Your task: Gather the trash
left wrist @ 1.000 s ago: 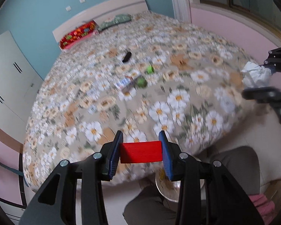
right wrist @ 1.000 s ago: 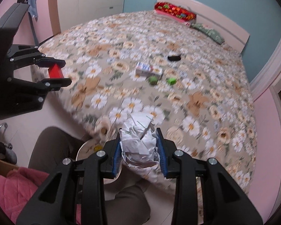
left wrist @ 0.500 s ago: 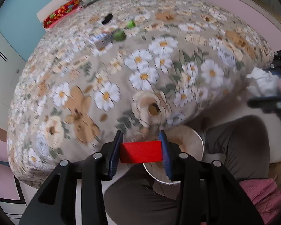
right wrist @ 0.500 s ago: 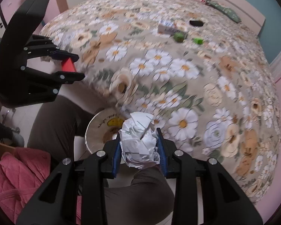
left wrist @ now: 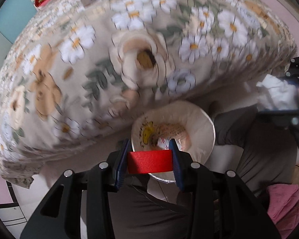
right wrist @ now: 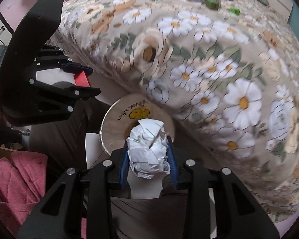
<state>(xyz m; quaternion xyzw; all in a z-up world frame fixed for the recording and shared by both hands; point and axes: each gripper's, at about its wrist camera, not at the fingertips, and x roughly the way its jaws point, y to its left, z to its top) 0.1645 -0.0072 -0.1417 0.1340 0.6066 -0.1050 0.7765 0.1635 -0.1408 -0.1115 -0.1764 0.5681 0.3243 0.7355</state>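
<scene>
A: Left tool (left wrist: 150, 162) clamps the red block (left wrist: 150, 161), right tool (right wrist: 148, 157) clamps the paper wad (right wrist: 148, 153). I've got both above the bin (left wrist: 201, 119), beside the bed (right wrist: 209, 59).

B: Risks?

A: Block sits at the bin's near rim, so releasing could bounce it out. The tools could also clash over the narrow opening.

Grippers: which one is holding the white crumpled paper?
The right gripper holds the paper ball. The left gripper holds a red block instead.
</scene>
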